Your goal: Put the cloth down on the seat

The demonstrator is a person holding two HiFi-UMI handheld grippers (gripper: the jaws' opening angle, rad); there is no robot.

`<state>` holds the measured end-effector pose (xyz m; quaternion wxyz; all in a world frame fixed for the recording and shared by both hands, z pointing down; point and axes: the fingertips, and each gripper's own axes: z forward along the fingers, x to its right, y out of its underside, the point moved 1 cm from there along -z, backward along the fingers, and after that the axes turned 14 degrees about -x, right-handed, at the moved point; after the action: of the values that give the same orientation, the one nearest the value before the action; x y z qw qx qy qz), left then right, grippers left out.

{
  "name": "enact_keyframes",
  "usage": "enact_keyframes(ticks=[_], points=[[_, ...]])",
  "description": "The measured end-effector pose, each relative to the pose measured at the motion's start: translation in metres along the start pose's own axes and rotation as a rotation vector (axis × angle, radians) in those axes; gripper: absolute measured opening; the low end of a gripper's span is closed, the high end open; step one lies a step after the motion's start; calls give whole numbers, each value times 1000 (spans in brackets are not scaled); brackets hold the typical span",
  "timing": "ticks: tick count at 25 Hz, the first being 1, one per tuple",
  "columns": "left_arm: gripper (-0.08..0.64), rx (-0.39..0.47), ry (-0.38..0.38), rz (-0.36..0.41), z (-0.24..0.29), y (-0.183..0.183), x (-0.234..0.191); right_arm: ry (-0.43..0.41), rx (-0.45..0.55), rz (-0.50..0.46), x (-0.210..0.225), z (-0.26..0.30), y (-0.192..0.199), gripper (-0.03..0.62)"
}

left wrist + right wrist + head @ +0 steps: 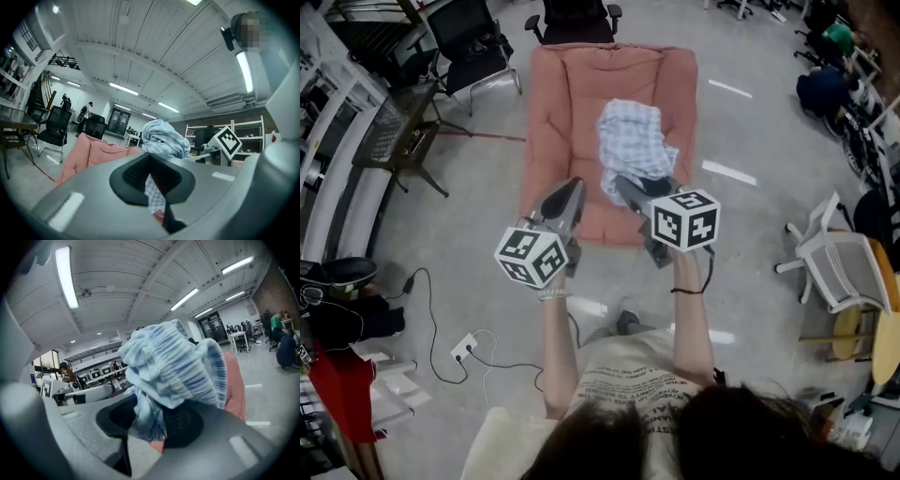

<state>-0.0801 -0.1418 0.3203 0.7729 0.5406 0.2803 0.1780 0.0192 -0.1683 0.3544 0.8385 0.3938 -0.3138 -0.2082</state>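
The fingers [187, 425] of the right gripper [150, 414] are clenched on a thick bunch of the checked cloth [633, 141]. A thin edge looks pinched by the left gripper [150, 161]. The cloth is held over the pink seat [562, 112]. If it is let go near the front edge, it could slide onto the floor [750, 216].

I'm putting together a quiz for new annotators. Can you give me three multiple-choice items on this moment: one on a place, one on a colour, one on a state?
1. In the head view, the cloth shows over:
A. the grey floor
B. the seat
C. a black office chair

2. The seat's colour is:
A. green
B. black
C. pink

3. The right gripper is:
A. shut on the cloth
B. wide open and empty
C. shut on nothing

Key:
1 B, the checked fabric sits against the seat's cushion.
2 C, its padding is salmon pink.
3 A, the right gripper view shows bunched fabric between its jaws.
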Motion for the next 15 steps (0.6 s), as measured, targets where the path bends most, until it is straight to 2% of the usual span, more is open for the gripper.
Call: enact_keyframes(ticks=[6, 15], points=[[-8, -21, -35, -40, 13, 9, -24, -26, -50, -13, 10, 29, -1, 164], [-8, -79, -13, -56, 41, 14, -59, -32, -90, -34, 18, 73, -11, 164]])
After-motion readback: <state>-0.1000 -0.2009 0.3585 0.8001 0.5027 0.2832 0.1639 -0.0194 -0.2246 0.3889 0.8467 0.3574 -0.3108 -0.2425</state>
